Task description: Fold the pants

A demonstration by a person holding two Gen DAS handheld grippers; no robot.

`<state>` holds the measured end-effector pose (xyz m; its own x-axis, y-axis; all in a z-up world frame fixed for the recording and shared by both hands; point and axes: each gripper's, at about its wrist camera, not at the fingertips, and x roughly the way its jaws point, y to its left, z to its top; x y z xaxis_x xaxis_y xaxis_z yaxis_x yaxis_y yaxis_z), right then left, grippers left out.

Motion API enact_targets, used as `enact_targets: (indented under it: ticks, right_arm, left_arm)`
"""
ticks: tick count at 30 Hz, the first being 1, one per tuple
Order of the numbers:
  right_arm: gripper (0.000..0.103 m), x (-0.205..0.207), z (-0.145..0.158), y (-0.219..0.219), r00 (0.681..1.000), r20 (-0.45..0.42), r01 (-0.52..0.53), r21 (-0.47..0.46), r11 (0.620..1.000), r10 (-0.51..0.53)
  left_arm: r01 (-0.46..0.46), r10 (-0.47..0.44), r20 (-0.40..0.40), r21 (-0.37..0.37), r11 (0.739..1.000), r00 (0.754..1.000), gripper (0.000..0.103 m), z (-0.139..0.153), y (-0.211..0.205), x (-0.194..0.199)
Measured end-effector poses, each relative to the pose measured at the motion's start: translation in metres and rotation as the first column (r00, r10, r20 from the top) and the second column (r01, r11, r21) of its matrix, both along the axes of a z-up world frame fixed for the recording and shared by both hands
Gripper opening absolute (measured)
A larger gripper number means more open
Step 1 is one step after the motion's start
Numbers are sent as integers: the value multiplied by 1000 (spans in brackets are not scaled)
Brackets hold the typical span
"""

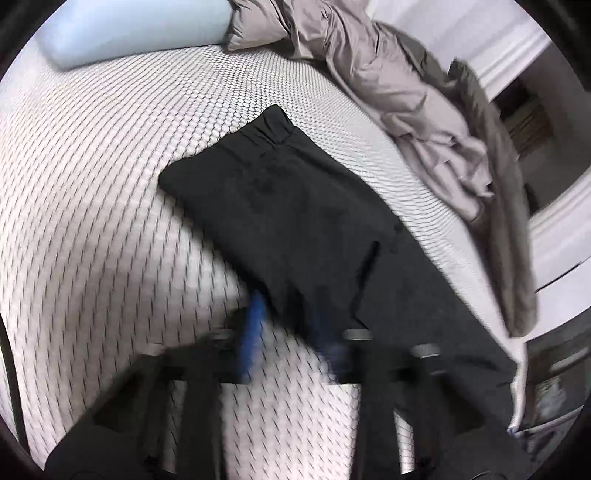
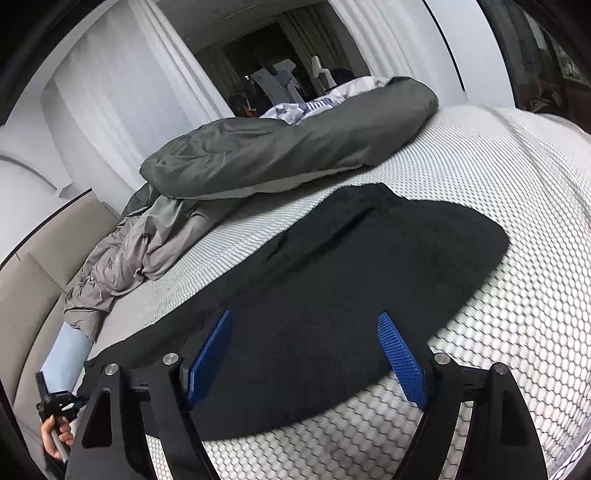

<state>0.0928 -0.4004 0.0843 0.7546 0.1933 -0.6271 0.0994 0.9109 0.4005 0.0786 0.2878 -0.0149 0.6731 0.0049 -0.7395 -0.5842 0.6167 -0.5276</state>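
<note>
Black pants (image 1: 295,206) lie flat on the white honeycomb mattress (image 1: 92,192), waistband toward the far side. In the left wrist view my left gripper (image 1: 291,325) is motion-blurred, its blue fingers (image 1: 253,332) apart at the near edge of the pants, holding nothing. In the right wrist view the pants (image 2: 332,280) spread across the mattress (image 2: 498,206). My right gripper (image 2: 304,354) is open, its blue pads (image 2: 400,354) hovering over the near part of the cloth, nothing between them.
A crumpled grey duvet (image 1: 406,92) lies along the bed's right side, also seen as a grey heap (image 2: 280,151) behind the pants. A pale blue pillow (image 1: 140,29) sits at the head. The left hand and its gripper show at the bed edge (image 2: 59,413).
</note>
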Motion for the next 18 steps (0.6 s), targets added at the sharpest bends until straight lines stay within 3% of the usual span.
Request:
enact_targets:
  ticks: [1,4,7,9,11,12,13,14,16,18]
  right_arm:
    - [82,-1,-2,-6,1000,-9,14,7,1000,-14]
    - [82,-4,-12,-29,992,-81,101,52,994,-96]
    - [82,-4,-30,-56,980,-148,164,194,967,-137]
    - [82,2,-44,-70,979,-151,176,314,933,-134]
    - [79,14,-53,-79,980,-128,192,362,912,-156]
    - [74,21,-56,-81,980,-119,195,378,905,-161]
    - [64,28,-61,-84,978,-114,204,393,897,-172]
    - [56,34,-66,-86,974,-115,224,405,887,-193]
    - [22,41,-74,-89,961,-141,275,387,880,-238]
    - [17,36,-70,-85,962,-117,272,350,896,-246]
  left_arm:
    - [-5,5,16,-21,1000,1000,67,-2,-7,-3]
    - [59,-58,21,-67,996,998,67,-12,-22,7]
    - [58,-57,24,-43,997,998,67,-14,-31,13]
    - [48,-47,37,-45,998,998,59,-14,-29,19]
    - [33,-33,17,-47,998,999,30,-22,-25,29]
    - [27,-27,-1,-51,998,1000,23,-25,-22,34]
    - [22,-22,-9,-47,999,1000,9,-30,-19,43]
    - [25,-25,-8,-48,999,1000,6,-31,-19,45]
    - [32,-31,18,-44,999,999,3,-28,-15,45]
    - [42,-42,37,-21,999,998,2,-22,-14,40]
